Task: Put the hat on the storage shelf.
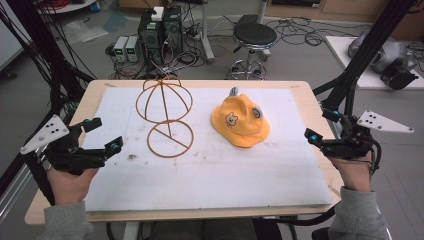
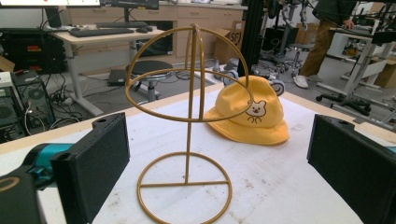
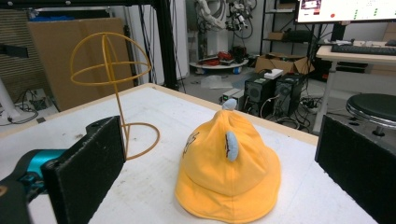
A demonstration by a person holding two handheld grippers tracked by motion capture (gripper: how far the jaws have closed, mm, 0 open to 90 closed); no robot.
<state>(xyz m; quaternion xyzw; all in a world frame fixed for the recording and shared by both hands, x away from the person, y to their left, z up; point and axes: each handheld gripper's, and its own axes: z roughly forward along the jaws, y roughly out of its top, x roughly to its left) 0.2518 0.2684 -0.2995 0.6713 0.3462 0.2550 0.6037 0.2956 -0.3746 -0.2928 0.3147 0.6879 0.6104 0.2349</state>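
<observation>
Both grippers sit at the table edges, jaws wide apart, holding nothing. The yellow bear hat (image 1: 240,121) lies right of center on the white board (image 1: 210,170), closer to the right gripper (image 1: 317,131). The gold wire hat stand (image 1: 165,116) stands upright just left of it, straight ahead of the left gripper (image 1: 102,135). The bear face shows in the left gripper view; the right gripper view gets the hat's grey ear.

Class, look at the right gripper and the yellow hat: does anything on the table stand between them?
Nothing visible does. The right gripper is open at the table's right edge, and only bare white mat lies between it and the yellow hat. The wire stand sits on the hat's far side.
</observation>
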